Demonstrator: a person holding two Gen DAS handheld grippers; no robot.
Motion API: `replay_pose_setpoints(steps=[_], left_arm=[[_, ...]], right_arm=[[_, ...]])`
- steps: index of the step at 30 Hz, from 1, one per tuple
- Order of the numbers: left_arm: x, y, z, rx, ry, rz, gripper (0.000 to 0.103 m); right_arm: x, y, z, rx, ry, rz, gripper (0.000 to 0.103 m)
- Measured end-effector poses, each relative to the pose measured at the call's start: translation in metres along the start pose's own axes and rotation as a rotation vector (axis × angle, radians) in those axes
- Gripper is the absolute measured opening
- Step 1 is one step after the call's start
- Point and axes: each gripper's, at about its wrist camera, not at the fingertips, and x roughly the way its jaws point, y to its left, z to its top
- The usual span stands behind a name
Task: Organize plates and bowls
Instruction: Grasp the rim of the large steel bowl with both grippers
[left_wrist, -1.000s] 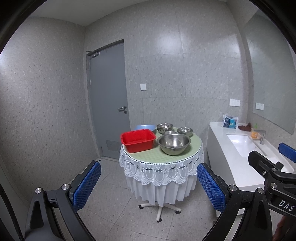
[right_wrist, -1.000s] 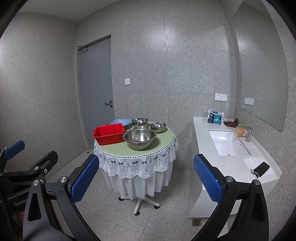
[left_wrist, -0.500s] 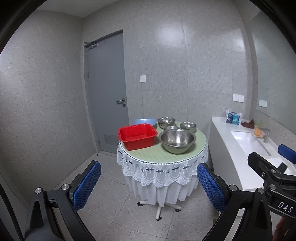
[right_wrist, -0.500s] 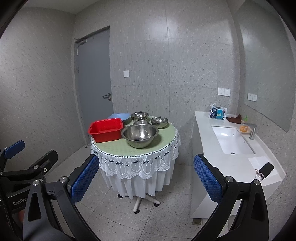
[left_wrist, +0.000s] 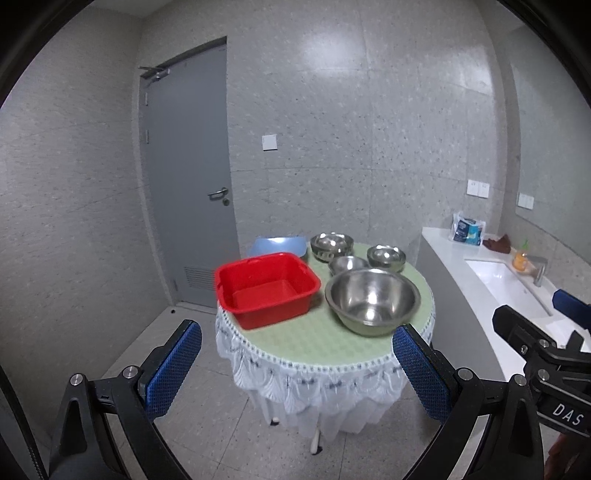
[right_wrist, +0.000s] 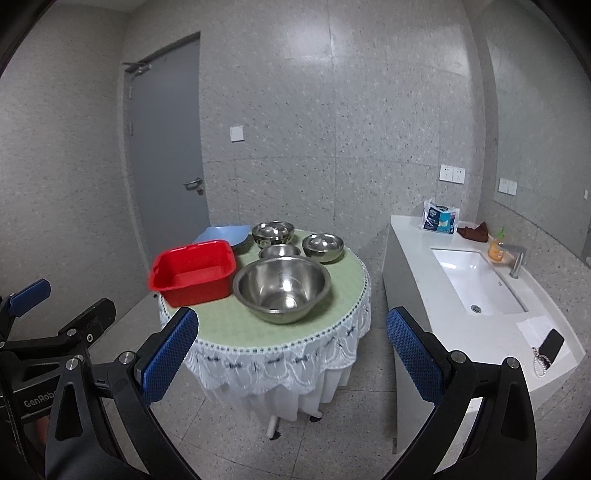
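Observation:
A round table (left_wrist: 317, 339) (right_wrist: 229, 325) with a green cloth holds a red plastic tub (left_wrist: 266, 288) (right_wrist: 194, 271), a large steel bowl (left_wrist: 373, 299) (right_wrist: 282, 288), three smaller steel bowls (left_wrist: 330, 244) (right_wrist: 272, 232) behind it, and a blue plate (left_wrist: 277, 246) (right_wrist: 223, 234) at the back left. My left gripper (left_wrist: 295, 373) is open and empty, short of the table's near edge. My right gripper (right_wrist: 291, 358) is open and empty, also in front of the table.
A white counter (right_wrist: 491, 332) with a sink (right_wrist: 476, 280) stands right of the table, holding a tissue pack (right_wrist: 439, 219), a phone (right_wrist: 550, 345) and a tap. A grey door (left_wrist: 188, 184) is at the back left. Tiled floor surrounds the table.
Both grippers have moved closer to the table, which looms larger and lower in both views. Both stay open and empty.

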Motion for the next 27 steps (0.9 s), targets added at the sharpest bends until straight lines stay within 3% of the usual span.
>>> replay_pose_setpoints(steps=[10,17,21,27], left_arm=[[0.122,0.026,0.043,-0.03,0.098,-0.045,0.102],[0.219,0.007,0.06,-0.076,0.242,-0.035,0.102],[0.287,-0.016,0.071,-0.061,0.334,0.004,0.102],[0.36,-0.033,0.075,-0.084,0.466,0.049,0.102]], right_arm=[[0.088,0.009,0.022,0.009,0.075,-0.028,0.103],[0.175,-0.015,0.027,0.008,0.185,0.001,0.103],[0.233,-0.034,0.026,-0.019,0.262,0.013,0.103],[0.311,-0.068,0.024,-0.034,0.394,0.019,0.103]])
